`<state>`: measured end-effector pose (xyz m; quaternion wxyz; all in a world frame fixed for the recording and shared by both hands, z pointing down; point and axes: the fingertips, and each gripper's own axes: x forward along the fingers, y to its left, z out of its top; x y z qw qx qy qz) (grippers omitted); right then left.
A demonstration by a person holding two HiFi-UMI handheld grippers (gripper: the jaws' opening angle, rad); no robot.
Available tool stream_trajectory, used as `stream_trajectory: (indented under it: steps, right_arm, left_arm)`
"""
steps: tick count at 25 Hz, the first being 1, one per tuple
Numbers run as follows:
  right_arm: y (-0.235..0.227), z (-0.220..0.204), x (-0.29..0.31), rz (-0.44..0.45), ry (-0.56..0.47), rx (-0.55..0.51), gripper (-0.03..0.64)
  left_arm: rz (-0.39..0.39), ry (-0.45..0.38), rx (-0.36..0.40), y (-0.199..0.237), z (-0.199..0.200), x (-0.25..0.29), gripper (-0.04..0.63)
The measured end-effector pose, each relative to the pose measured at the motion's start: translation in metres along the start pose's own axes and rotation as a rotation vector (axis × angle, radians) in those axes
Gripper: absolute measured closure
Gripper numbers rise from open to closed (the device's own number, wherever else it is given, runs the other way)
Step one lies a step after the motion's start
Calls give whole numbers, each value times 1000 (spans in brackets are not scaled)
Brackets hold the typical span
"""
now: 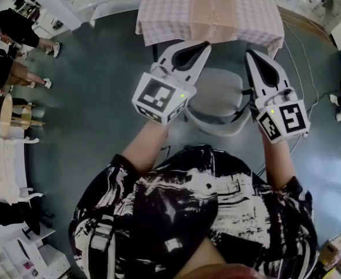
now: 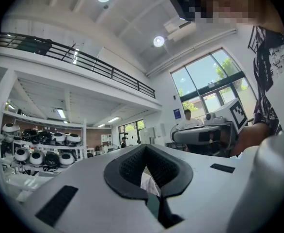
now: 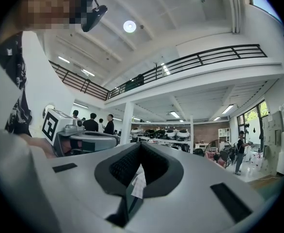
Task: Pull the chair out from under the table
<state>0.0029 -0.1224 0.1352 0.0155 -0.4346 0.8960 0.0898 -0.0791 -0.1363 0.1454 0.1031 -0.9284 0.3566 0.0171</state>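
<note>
Both my tools shut and empty, one chair tucked at the one table

Head view: my left gripper (image 1: 203,44) and right gripper (image 1: 252,54) lie side by side over the grey chair (image 1: 217,97), whose seat runs under the near edge of the table (image 1: 159,16); whether either touches the chair I cannot tell, and two bystanders (image 1: 10,45) stand far left. Left gripper view: the jaws meet at the tips with nothing between them, only a scrap of checked cloth (image 2: 149,186) shows through the gap, the other gripper sits to the right, and one person (image 2: 187,115) stands by a window; no chair here. Right gripper view: jaws together again, my left gripper at the left, three people (image 3: 91,123) behind it, and a balcony railing (image 3: 200,59) above.
</note>
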Motion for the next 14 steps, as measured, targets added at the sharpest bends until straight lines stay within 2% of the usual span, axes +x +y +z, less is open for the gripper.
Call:
stream_trajectory:
  steps: [14]
  right_arm:
    - [6, 1, -1, 6, 2, -5, 618]
  left_arm:
    - [2, 10, 7, -2, -1, -6, 595]
